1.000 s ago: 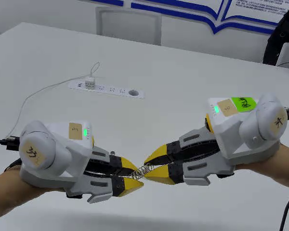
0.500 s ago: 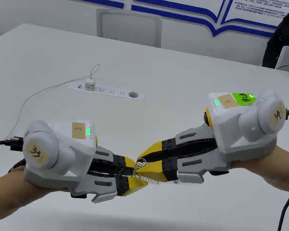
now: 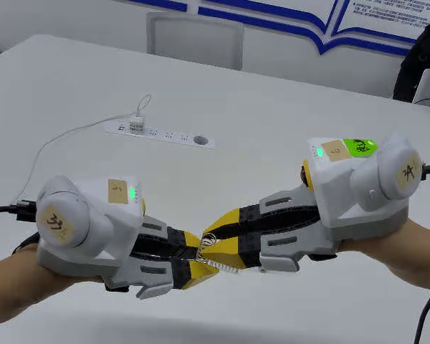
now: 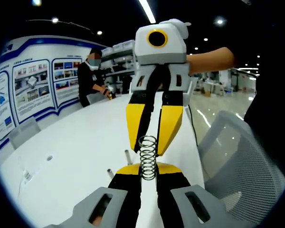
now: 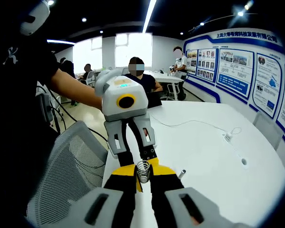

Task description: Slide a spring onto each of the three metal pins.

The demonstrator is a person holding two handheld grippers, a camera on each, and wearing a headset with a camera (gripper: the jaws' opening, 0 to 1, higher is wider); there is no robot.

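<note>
Above the white table, with a power strip well behind, the left gripper pinched one end of the spring, its axis running tip to tip toward the right gripper, whose jaws flanked, perhaps gripped, the other end, two metal pins near on the tabletop

Head view: above, facing forward and down, near worktop. Gripper views: low, facing each other, close. Shared: spring.
</note>
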